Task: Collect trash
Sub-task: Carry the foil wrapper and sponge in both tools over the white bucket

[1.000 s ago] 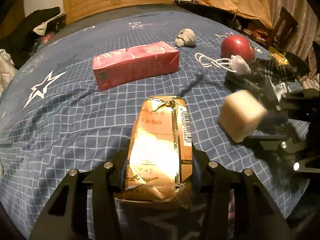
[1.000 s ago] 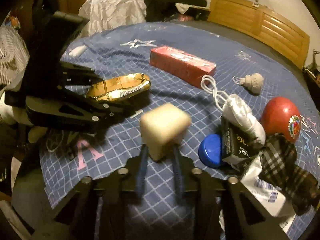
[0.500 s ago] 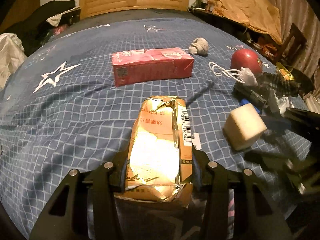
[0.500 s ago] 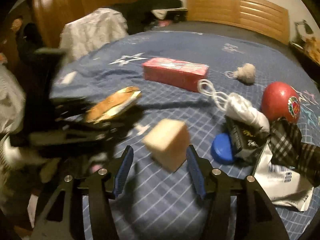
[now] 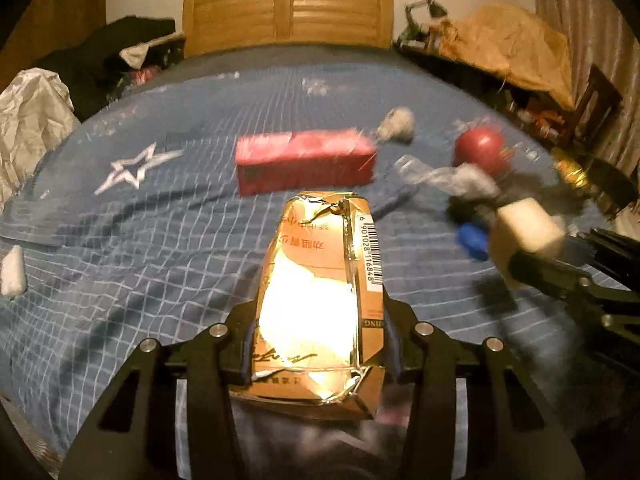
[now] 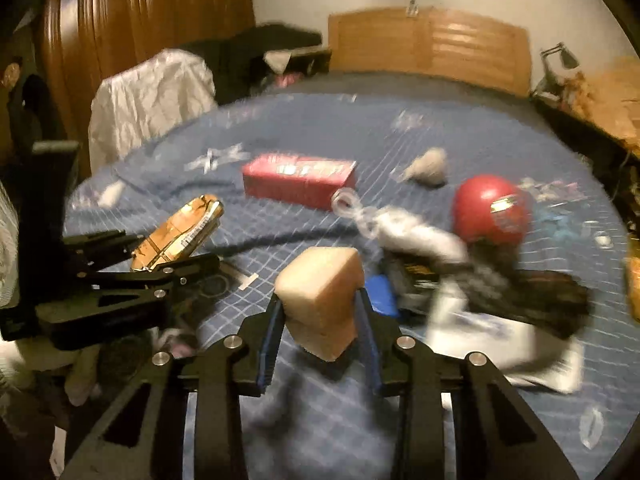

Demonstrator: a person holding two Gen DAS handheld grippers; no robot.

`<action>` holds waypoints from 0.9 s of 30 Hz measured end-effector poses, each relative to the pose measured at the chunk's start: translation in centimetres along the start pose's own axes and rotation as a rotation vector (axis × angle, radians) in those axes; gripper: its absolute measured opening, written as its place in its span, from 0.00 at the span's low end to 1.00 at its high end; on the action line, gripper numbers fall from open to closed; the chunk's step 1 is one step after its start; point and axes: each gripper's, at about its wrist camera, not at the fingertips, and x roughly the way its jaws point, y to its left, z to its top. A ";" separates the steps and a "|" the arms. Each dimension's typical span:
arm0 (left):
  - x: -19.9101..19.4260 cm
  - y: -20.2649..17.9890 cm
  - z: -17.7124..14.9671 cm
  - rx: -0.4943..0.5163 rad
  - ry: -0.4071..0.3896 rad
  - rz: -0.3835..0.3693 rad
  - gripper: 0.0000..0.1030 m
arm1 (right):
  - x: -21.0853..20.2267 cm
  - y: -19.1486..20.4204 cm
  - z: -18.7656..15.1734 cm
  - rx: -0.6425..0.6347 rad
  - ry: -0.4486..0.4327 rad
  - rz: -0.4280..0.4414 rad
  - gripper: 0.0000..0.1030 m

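A crushed gold drink carton (image 5: 320, 272) sticks out forward between the fingers of my left gripper (image 5: 316, 320), which is shut on it above the blue checked bedspread (image 5: 160, 240). In the right wrist view the same carton (image 6: 180, 232) and left gripper (image 6: 176, 264) hang at the left. A cream foam block (image 6: 320, 280) sits between the blue pads of my right gripper (image 6: 320, 320). Its jaws are closing, and both pads touch the block's sides. In the left wrist view the block (image 5: 524, 228) shows at the right edge.
On the bed lie a long red box (image 5: 304, 164), a red ball (image 6: 488, 208), a white coiled cable (image 6: 400, 228), a blue cap (image 6: 382, 292), a grey wad (image 6: 428, 164), dark checked cloth (image 6: 540, 292) and a small white foam piece (image 5: 12, 272). A wooden headboard (image 5: 288, 16) stands behind.
Both grippers have risen off the bed with their loads. The right jaws spread wide around the foam block half a second ago and have closed back onto it.
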 end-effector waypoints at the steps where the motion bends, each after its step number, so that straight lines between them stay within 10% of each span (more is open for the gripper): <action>1: -1.0 -0.7 0.1 -0.001 -0.022 -0.004 0.44 | -1.9 -0.3 -0.2 0.004 -0.035 -0.014 0.35; 14: -11.4 -12.7 0.7 0.042 -0.339 -0.035 0.44 | -17.6 -2.6 -3.0 0.071 -0.316 -0.314 0.35; 27: -12.8 -15.8 1.4 0.082 -0.373 -0.040 0.44 | -21.7 -4.0 -4.6 0.103 -0.374 -0.357 0.35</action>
